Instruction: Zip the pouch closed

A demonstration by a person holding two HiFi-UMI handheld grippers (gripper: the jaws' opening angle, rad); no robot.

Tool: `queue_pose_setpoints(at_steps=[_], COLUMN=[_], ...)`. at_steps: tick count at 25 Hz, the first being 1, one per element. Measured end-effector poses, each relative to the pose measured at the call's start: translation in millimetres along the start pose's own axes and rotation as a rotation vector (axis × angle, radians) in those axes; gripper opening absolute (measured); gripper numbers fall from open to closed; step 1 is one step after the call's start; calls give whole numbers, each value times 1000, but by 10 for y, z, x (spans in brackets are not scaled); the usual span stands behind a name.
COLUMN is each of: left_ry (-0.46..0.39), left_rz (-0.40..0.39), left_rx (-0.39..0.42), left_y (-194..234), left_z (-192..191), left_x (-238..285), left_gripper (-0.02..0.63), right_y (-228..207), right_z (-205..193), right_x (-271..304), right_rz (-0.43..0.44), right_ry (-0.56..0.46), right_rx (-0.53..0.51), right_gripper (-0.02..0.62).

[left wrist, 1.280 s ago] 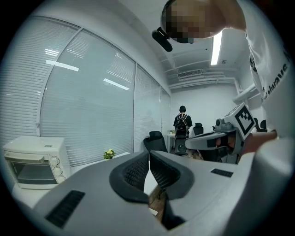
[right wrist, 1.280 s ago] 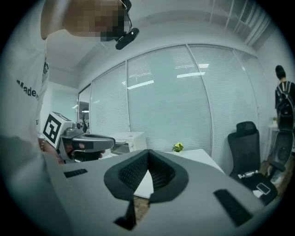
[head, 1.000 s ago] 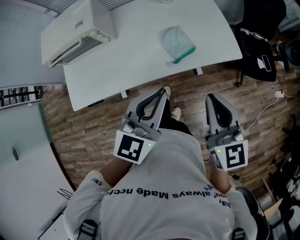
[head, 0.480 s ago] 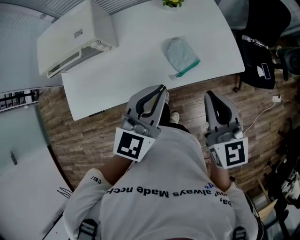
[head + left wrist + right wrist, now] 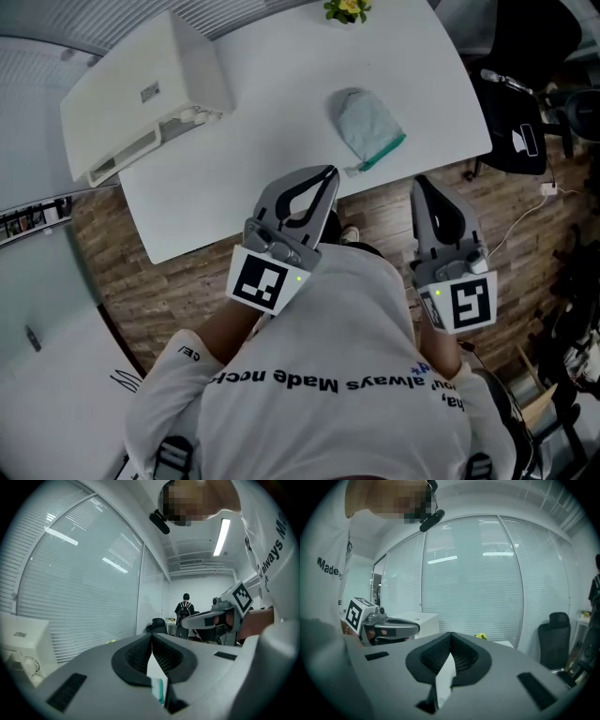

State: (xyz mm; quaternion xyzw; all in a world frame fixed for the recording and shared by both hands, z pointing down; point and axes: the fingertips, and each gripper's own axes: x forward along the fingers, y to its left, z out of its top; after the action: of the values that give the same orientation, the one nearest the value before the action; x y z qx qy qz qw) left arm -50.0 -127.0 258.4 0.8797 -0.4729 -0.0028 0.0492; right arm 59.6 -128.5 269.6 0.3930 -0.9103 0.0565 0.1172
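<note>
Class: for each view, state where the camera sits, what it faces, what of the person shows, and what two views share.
Head view: on the head, facing down; table, pouch, left gripper, right gripper, shirt.
Left gripper view: on that gripper, along its shut jaws; shirt, right gripper.
Right gripper view: same, toward blinds; shirt, left gripper.
Shared: each gripper view shows the other gripper.

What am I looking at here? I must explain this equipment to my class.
No robot: a person in a white T-shirt holds a grey two-jaw tool in each hand, the left tool and the right tool. One picture looks down from a head camera; the other two come from cameras riding on each tool, looking along its jaws. On the white table sit a pale green fabric pouch with a teal edge, a white box-shaped appliance and a yellow-flowered plant. Both tools are shut and empty.
</note>
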Motion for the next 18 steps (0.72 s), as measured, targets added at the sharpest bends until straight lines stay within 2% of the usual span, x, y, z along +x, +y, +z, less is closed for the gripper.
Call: queue_pose_setpoints(at_steps=[4, 8, 18], left_ry=[49, 149, 433], left_rz=[-98, -168, -387], left_rx=[2, 13, -21], left_y=[69, 103, -84], left_z=[-245, -653, -2084], left_x=[104, 237, 417], left_gripper=[21, 21, 26], right_y=[-17, -20, 81], right_z=[-77, -230, -1403], right_x=[138, 253, 454], right_rz=[-37, -66, -41], right_ry=[20, 46, 271], right_rx=[-3, 1, 46], right_gripper=[9, 9, 32])
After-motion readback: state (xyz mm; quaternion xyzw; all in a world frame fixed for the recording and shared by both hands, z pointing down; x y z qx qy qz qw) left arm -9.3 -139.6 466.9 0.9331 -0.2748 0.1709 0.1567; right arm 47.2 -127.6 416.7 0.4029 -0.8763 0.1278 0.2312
